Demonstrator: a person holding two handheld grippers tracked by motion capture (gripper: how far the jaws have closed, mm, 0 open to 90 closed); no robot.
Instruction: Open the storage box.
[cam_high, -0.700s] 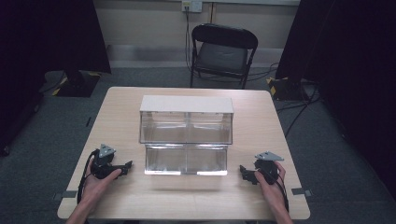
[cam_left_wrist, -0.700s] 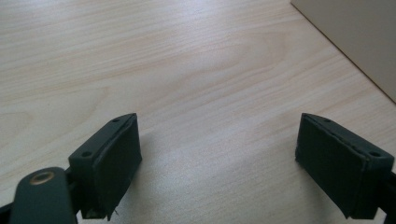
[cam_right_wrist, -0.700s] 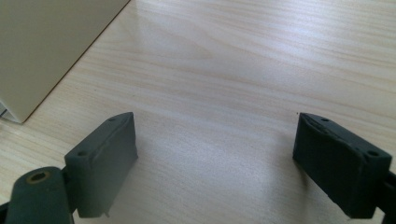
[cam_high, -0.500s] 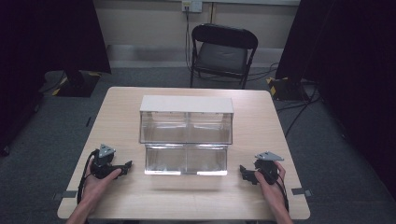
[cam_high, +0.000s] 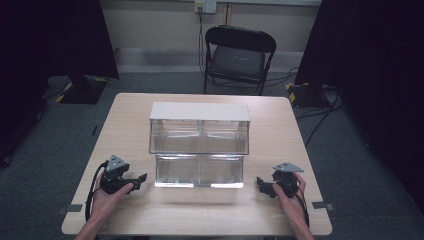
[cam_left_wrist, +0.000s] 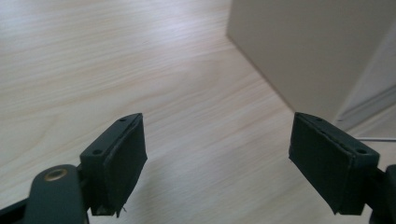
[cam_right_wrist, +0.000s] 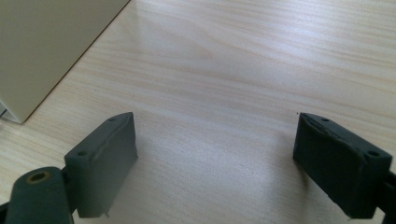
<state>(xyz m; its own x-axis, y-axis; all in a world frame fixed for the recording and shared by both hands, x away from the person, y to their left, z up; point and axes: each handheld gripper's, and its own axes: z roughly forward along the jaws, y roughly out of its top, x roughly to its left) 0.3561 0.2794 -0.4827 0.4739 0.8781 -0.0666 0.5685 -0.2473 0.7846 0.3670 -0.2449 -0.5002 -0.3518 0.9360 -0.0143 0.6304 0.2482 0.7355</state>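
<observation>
grippers (cam_high: 141, 178) (cam_high: 261, 184) agape beside organizer (cam_high: 199, 145)

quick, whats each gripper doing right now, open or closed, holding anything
Left gripper: open, holding nothing, bare table between its jaws.
Right gripper: open, holding nothing, beside the clear drawer unit.

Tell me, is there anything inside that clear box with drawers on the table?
The clear drawer box looks empty: through its see-through fronts I see no items in the four compartments. Its white top hides the rear part.
</observation>
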